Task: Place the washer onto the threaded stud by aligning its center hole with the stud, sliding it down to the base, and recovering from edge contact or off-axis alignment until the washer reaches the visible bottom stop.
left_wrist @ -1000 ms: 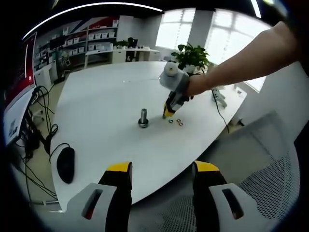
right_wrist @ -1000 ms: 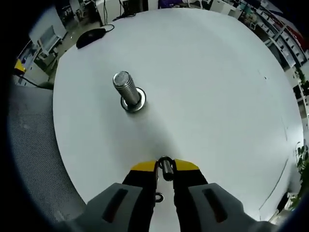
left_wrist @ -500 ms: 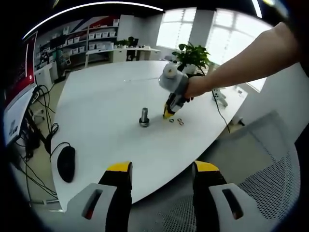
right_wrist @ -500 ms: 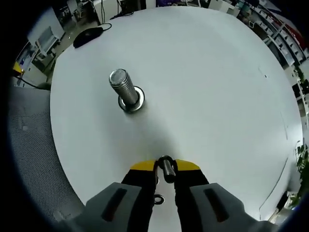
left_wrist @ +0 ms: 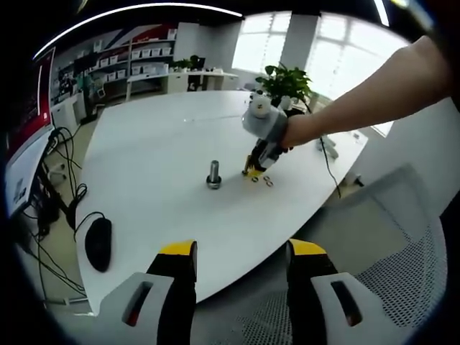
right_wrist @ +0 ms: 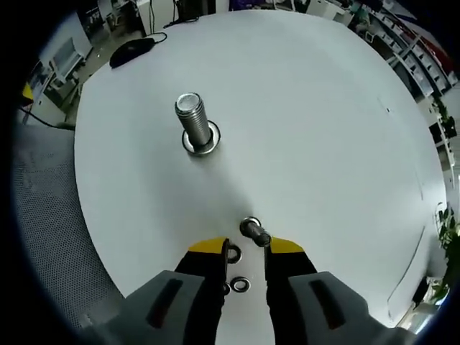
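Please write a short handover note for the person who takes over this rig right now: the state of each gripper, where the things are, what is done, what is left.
Left gripper: open, empty, held back over the near table edge.
Right gripper: jaws apart, low over the washers; whether it grips one, I cannot tell.
Threaded stud: upright on the white table, a ring already at its base.
Washers: one just ahead of the right jaws, one between them, one nearer the camera.
Done: nothing threaded on by this gripper yet.
Left: pick a washer, centre it over the stud, slide it down to the base.
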{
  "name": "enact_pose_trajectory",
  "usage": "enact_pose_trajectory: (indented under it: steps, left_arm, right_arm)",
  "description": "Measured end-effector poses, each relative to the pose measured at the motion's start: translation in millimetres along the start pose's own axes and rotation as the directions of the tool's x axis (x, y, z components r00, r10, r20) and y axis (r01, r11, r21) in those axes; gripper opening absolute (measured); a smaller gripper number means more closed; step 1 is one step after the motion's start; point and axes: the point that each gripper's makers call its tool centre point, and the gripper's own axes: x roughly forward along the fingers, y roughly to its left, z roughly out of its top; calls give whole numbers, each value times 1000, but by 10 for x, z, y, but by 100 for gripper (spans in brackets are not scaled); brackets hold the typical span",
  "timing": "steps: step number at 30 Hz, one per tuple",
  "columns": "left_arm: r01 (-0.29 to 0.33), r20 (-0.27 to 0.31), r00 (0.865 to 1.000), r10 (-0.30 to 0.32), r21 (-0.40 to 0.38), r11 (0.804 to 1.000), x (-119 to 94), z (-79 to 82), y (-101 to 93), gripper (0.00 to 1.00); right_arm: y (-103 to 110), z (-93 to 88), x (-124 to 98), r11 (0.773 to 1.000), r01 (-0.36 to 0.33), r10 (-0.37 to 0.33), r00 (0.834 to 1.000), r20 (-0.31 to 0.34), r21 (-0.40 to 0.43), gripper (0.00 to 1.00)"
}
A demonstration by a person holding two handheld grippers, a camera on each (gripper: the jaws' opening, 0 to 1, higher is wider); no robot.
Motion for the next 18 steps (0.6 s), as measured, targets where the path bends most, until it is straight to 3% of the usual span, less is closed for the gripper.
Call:
enact_pose_trajectory:
  steps: [12, 18]
  left_arm:
    - [4, 5, 1000, -4, 9, 1000, -3, 12, -14, 48]
    - [3, 7, 1000, -3, 14, 1000, -4, 14, -15, 48]
  right_arm:
    - [165, -539, -98, 997, -19, 23, 998, -59, 75, 24]
    - [185, -631, -122, 991, -20, 27, 998, -53, 134, 24]
